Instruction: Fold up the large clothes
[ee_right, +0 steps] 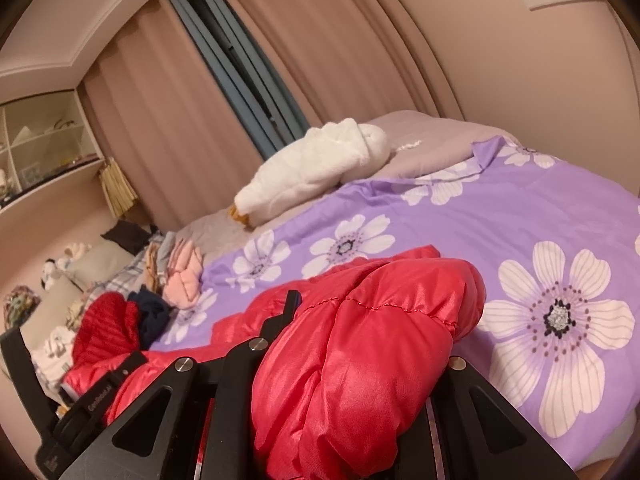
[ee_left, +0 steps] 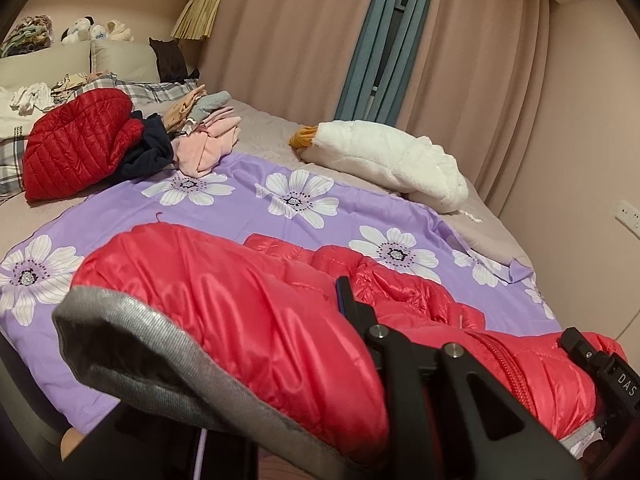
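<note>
Jacket (ee_left: 248, 300) fabric fills the near field of both views, and both your grippers are clamped on it. Your left gripper (ee_left: 360, 320) pinches the red shell beside the grey-trimmed hem, with only one finger showing above the cloth. Your right gripper (ee_right: 360, 344) holds a thick bunch of the same red jacket (ee_right: 360, 340), which hides the far finger, so the jaws look narrow around a wad rather than fully shut.

From the grips, the jacket trails toward 12 o'clock onto the purple sheet (ee_left: 280, 200), rumpled and partly lifted. I judge the fold barely begun: no clean crease shows, the body lies bunched, and you have yet to lay it flat and double it over.

Farther out at 10 o'clock sits a heap (ee_left: 140, 136) of a darker red jacket, navy cloth and pink pieces; these look unfolded, so more work likely waits. At 1 o'clock lies a white fleece (ee_left: 392, 160), loosely rolled.

Your left view alone shows the grey hem and the zipper (ee_left: 516, 364) running at 5 o'clock, plus the other gripper's body at the right edge. Your right view alone shows a stitched seam (ee_right: 380, 306) across the gathered bulge, and open sheet at 3 o'clock where the jacket could be spread.
</note>
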{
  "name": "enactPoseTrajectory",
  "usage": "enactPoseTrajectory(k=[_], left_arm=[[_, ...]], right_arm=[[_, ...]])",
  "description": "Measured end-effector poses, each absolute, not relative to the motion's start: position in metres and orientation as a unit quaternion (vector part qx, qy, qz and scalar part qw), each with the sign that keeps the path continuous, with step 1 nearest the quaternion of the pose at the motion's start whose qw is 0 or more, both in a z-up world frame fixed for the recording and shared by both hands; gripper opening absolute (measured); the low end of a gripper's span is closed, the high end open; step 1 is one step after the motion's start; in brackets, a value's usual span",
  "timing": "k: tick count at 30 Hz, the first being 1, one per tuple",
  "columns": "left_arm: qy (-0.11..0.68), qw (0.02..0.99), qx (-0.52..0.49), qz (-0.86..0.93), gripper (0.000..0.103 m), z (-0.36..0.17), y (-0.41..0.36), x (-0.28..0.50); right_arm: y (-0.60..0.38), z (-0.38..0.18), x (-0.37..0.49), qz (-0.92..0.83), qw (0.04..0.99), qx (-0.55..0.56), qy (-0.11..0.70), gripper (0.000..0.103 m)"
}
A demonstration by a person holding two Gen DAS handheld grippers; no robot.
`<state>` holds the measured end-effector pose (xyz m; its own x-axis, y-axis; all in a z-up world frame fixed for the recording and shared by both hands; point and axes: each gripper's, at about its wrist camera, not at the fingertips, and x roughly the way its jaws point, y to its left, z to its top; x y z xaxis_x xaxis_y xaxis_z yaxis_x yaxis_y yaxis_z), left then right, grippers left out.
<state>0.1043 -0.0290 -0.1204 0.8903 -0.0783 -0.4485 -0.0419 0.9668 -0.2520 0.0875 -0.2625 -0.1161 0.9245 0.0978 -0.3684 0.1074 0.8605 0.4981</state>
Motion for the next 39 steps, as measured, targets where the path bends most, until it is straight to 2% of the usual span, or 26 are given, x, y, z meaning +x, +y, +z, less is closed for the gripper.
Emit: enactPoseTrajectory(k=[13,16,17,19,20,21,22,26,29,37,39], left_arm=[[0.244,0.959,-0.143,0.006,0.023,-0.127,-0.037,0.198],[0.258,0.950,-0.176,0.011,0.041,-0.130,-0.033,0.228],[0.257,0.947,-0.191,0.011,0.050,-0.132,-0.030,0.236],[0.250,0.940,-0.232,0.008,0.065,-0.137,-0.025,0.252],[0.246,0.937,-0.247,0.011,0.074,-0.139,-0.024,0.259],[0.241,0.936,-0.255,0.018,0.076,-0.141,-0.024,0.266],[0.237,0.938,-0.253,0.026,0.076,-0.142,-0.026,0.273],[0.231,0.949,-0.207,0.053,0.077,-0.144,-0.037,0.292],[0.210,0.953,-0.212,0.056,0.082,-0.144,-0.035,0.294],[0.192,0.957,-0.201,0.077,0.083,-0.133,-0.033,0.302],[0.162,0.963,-0.194,0.094,0.089,-0.122,-0.030,0.299]], right_arm=[[-0.267,-0.122,0.169,-0.013,0.952,0.228,0.202,0.019],[-0.267,-0.123,0.194,-0.023,0.953,0.213,0.212,0.030],[-0.267,-0.124,0.201,-0.026,0.953,0.212,0.213,0.037],[-0.267,-0.127,0.217,-0.025,0.951,0.223,0.213,0.057],[-0.268,-0.129,0.223,-0.022,0.950,0.232,0.208,0.075],[-0.268,-0.132,0.228,-0.026,0.949,0.242,0.200,0.085],[-0.268,-0.134,0.233,-0.038,0.949,0.246,0.193,0.087],[-0.266,-0.137,0.254,-0.074,0.952,0.224,0.197,0.089],[-0.267,-0.140,0.268,-0.088,0.951,0.215,0.203,0.091],[-0.266,-0.137,0.280,-0.111,0.953,0.200,0.198,0.092],[-0.268,-0.131,0.284,-0.110,0.954,0.198,0.194,0.093]])
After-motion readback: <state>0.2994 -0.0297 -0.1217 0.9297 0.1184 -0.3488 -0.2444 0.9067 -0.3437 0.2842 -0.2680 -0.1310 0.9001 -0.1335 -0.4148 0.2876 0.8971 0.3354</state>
